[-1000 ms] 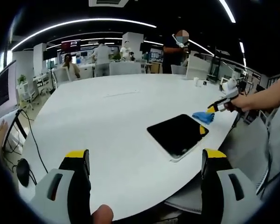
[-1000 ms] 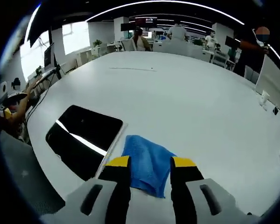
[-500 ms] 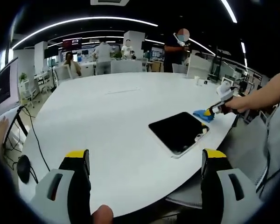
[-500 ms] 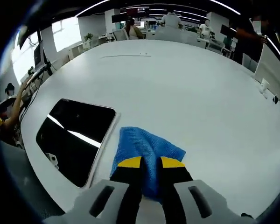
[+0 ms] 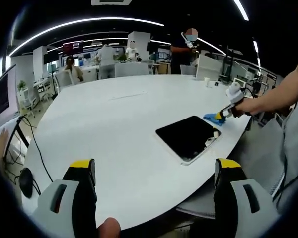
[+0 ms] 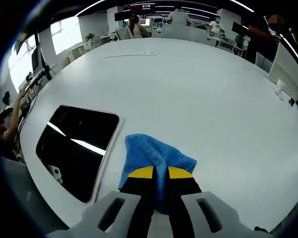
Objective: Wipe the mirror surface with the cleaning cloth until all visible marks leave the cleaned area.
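Pinching the blue cloth (image 6: 156,158), right gripper (image 6: 156,173) fingers closed beside the mirror (image 6: 74,148); left gripper (image 5: 154,171) fingers wide, empty.

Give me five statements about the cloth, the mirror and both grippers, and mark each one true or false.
1. The right gripper has its jaws shut on the blue cloth. True.
2. The cloth lies on top of the mirror. False: it sits on the white table beside the mirror.
3. The left gripper holds a cloth. False: its jaws stand open and empty.
4. The mirror lies flat on the table. True.
5. The cloth is red. False: it is blue.
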Demonstrator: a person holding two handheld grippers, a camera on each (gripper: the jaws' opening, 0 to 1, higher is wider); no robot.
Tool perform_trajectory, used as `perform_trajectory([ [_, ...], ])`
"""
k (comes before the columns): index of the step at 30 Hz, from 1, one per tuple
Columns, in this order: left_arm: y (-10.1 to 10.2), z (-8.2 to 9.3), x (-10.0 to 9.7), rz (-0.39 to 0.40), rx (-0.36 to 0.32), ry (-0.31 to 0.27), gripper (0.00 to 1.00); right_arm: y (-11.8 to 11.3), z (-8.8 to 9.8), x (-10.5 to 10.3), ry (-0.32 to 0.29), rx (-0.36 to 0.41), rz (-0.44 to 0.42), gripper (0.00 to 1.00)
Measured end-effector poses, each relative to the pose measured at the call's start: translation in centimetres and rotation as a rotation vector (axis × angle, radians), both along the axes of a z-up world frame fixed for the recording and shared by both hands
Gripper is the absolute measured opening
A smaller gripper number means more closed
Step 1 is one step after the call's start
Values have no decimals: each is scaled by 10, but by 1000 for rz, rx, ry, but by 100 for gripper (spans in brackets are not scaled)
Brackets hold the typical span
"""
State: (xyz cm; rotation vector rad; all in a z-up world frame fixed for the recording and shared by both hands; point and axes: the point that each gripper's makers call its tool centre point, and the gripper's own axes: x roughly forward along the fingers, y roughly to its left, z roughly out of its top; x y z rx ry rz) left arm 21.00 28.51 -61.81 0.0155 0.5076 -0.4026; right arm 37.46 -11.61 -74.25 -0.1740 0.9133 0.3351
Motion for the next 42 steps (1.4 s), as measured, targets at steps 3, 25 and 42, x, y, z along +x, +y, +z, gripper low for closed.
perform_trajectory([
  [3, -1, 1, 1, -7, 7, -6, 99, 5, 7, -1, 29, 46, -18, 2],
  [25, -13, -6, 2, -30, -8, 4, 99, 91, 23, 32, 116, 221, -81, 2],
  [42, -9, -8, 8, -15, -2, 3, 99, 100, 9, 26, 146, 124, -54, 2],
])
